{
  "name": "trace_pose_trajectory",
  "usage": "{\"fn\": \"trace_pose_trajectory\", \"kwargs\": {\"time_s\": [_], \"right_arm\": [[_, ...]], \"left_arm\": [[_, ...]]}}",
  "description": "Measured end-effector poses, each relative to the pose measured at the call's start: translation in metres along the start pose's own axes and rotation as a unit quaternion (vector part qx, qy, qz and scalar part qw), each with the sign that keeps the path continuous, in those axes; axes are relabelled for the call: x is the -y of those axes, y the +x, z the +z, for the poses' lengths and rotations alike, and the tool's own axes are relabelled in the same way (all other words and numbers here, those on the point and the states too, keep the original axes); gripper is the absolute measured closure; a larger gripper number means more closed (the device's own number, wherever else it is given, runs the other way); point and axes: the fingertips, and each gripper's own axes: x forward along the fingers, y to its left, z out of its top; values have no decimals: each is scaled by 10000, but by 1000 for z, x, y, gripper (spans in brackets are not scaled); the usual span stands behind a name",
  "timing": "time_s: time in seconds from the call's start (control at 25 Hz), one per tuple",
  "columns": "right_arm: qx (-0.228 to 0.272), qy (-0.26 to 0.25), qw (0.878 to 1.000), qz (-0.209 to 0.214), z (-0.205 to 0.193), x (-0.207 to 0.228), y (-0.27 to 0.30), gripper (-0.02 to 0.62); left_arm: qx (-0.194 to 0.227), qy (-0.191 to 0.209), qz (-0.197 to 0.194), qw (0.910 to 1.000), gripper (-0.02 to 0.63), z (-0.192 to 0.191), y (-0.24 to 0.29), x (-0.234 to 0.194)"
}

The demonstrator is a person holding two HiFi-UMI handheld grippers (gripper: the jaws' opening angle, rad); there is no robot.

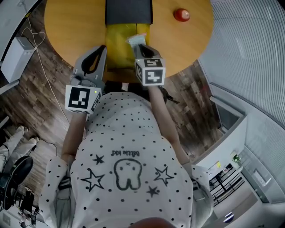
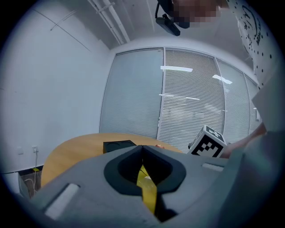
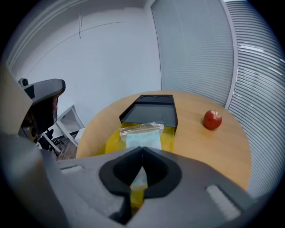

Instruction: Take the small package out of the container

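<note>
A small clear zip package (image 3: 141, 136) with pale blue contents sticks out from my right gripper (image 3: 142, 149), whose jaws are shut on its near end. It hangs above a yellow bag (image 3: 113, 140) that lies on the round wooden table (image 1: 71, 26). From the head view the package (image 1: 136, 40) sits just past the right gripper (image 1: 139, 45), over the bag (image 1: 116, 42). My left gripper (image 1: 103, 48) is at the bag's left edge. Its jaws are shut with yellow bag material (image 2: 148, 191) pinched between them, as the left gripper (image 2: 142, 148) view shows.
A flat black tray (image 1: 128, 11) lies beyond the bag; it also appears as the tray (image 3: 151, 111) in the right gripper view. A red apple (image 1: 181, 14) sits on the table to the right. The table's near edge runs just under both grippers. A chair (image 3: 42, 95) stands left.
</note>
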Motion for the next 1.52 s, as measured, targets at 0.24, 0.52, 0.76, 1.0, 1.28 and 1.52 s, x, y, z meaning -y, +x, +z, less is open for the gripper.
{"fn": "trace_pose_trajectory", "kwargs": {"time_s": [0.24,0.52,0.76,1.0,1.28,1.52], "right_arm": [[554,-12,9985,5,24,-2,-23,592],[1320,56,9912,-25,49,8,-64,592],[1898,21,9818,-71,67,30,-100,592],[2205,-50,9753,-139,74,40,-126,592],[2732,-120,9617,-175,75,57,-175,592],[2963,-157,9547,-218,76,66,-196,592]], "left_arm": [[45,95,-114,9999,595,5,1,5],[160,286,-197,9993,595,16,0,23],[232,414,-222,9986,595,24,4,45],[318,456,-163,9983,595,32,0,59],[433,494,-158,9977,595,37,-7,91],[536,417,-132,9976,595,39,-7,100]]}}
